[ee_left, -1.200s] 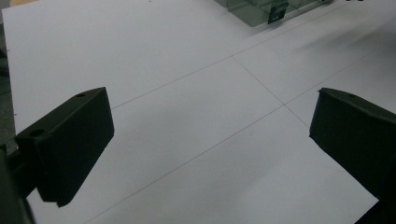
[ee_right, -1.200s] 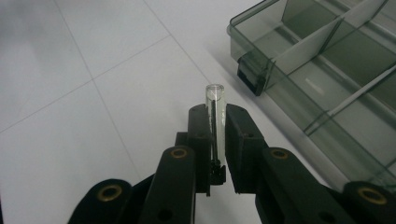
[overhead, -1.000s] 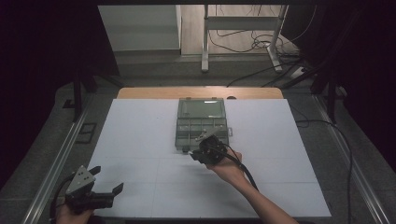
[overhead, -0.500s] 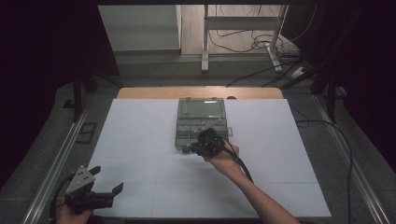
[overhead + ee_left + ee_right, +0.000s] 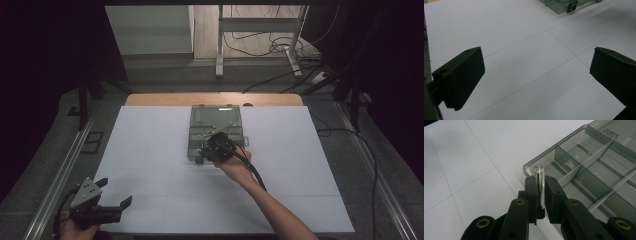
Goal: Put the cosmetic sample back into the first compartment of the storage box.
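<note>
Clamping a clear tube (image 5: 539, 176), the right gripper (image 5: 540, 192) hovers over the compartment box's (image 5: 599, 170) bare corner cell.

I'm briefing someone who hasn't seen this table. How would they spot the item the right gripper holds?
Find the smoky clear plastic compartment box on the white table. At its near corner, the right gripper pinches a small clear tube: slim, round-topped, upright, unlike the box's flat dividers.

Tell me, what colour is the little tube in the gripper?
The tube is clear, see-through, with a dark strip inside; clearest in the right gripper view.
</note>
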`<state>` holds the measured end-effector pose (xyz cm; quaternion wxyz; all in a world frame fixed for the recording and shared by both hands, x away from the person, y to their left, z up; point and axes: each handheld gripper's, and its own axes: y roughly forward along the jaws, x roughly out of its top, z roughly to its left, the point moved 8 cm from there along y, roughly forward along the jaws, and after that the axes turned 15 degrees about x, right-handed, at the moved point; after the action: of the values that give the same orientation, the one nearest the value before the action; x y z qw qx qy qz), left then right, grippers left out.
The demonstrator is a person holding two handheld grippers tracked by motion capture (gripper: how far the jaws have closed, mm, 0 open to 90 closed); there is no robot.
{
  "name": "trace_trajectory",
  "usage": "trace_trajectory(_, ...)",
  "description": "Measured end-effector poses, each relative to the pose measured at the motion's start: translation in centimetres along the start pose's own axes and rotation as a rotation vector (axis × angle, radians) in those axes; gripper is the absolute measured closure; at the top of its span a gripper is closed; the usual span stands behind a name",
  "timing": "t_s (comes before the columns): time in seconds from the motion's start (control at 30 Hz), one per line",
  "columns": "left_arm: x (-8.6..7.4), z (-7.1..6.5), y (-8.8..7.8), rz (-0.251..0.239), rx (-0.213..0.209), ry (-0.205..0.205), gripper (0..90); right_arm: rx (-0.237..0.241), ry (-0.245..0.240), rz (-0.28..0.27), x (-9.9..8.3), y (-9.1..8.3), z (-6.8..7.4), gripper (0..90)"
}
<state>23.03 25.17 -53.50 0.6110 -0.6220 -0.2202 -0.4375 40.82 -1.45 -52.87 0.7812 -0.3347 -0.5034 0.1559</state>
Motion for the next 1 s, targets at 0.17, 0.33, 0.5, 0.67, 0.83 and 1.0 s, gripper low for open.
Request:
trace_trajectory(0.17,0.0,0.0,0.0,0.0,-0.002,-0.002,0.5,-0.007,0.002,-0.004,0.4,0.3,-0.5,80.3)
trace_trajectory(0.33,0.0,0.0,0.0,0.002,-0.003,0.0,0.5,-0.018,0.007,-0.011,0.9,0.5,-1.2,80.3)
trace_trajectory(0.5,0.0,0.0,0.0,0.003,-0.002,0.005,0.5,-0.028,0.014,-0.014,1.3,0.9,-1.7,80.3)
trace_trajectory(0.67,0.0,0.0,0.0,0.003,-0.002,0.005,0.5,-0.039,0.02,-0.016,1.7,1.2,-2.2,80.3)
trace_trajectory(0.83,0.0,0.0,0.0,0.004,-0.004,0.005,0.5,-0.051,0.024,-0.018,2.2,1.4,-2.7,80.3)
trace_trajectory(1.0,0.0,0.0,0.0,0.003,-0.005,0.001,0.5,-0.058,0.034,-0.025,2.6,1.6,-3.3,80.3)
